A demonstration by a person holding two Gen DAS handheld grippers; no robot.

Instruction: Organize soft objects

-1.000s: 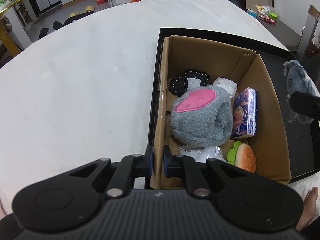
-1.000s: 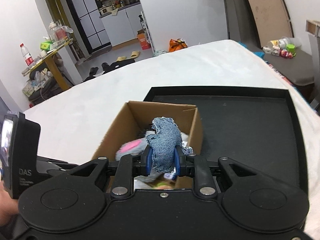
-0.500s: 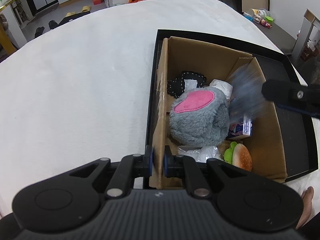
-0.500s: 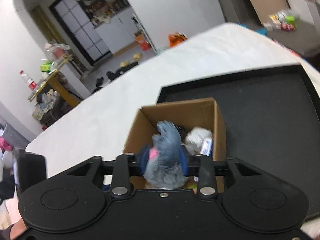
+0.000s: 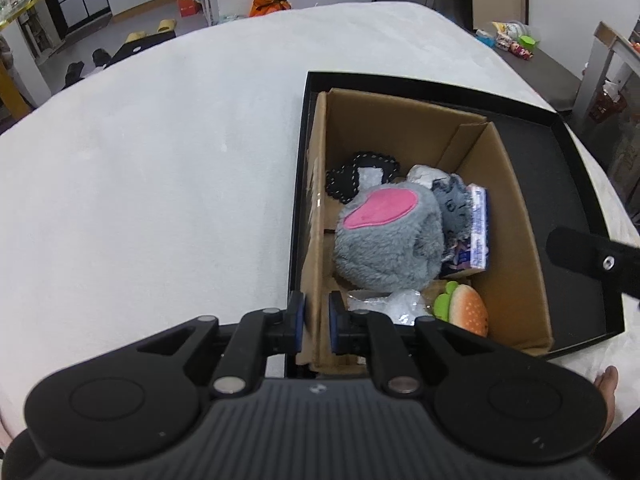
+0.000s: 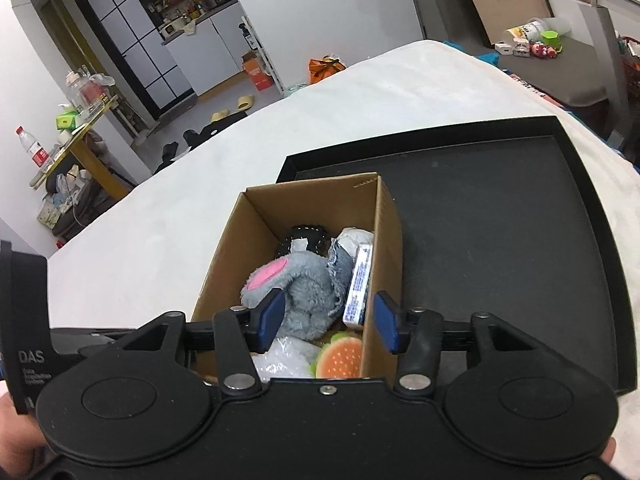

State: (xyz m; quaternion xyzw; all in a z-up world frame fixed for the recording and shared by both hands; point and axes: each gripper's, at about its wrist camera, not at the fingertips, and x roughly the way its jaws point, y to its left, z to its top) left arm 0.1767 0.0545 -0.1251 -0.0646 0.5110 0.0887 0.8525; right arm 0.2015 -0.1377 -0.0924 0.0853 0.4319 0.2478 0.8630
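A cardboard box [image 5: 516,240] [image 6: 224,264] stands on a black tray [image 6: 500,220]. Inside lie a grey plush with a pink patch [image 5: 384,240] [image 6: 296,284], a denim scrap [image 5: 454,204] [image 6: 340,264], a tissue pack [image 5: 478,232] [image 6: 358,284], a burger toy [image 5: 466,314] [image 6: 338,358], a black stitched piece [image 5: 352,176] and clear plastic wrap [image 5: 392,304]. My left gripper [image 5: 316,322] is shut on the box's near left wall. My right gripper [image 6: 328,318] is open and empty above the box's near end.
The tray [image 5: 580,208] sits on a white bed [image 5: 160,168] [image 6: 160,216]. A low grey bench with small toys [image 6: 536,44] stands at the far right. A yellow table with bottles [image 6: 76,120] is at the far left.
My right gripper has swung over the box, opened, and dropped the denim scrap into it beside the grey plush. My left gripper has kept its hold on the box wall.
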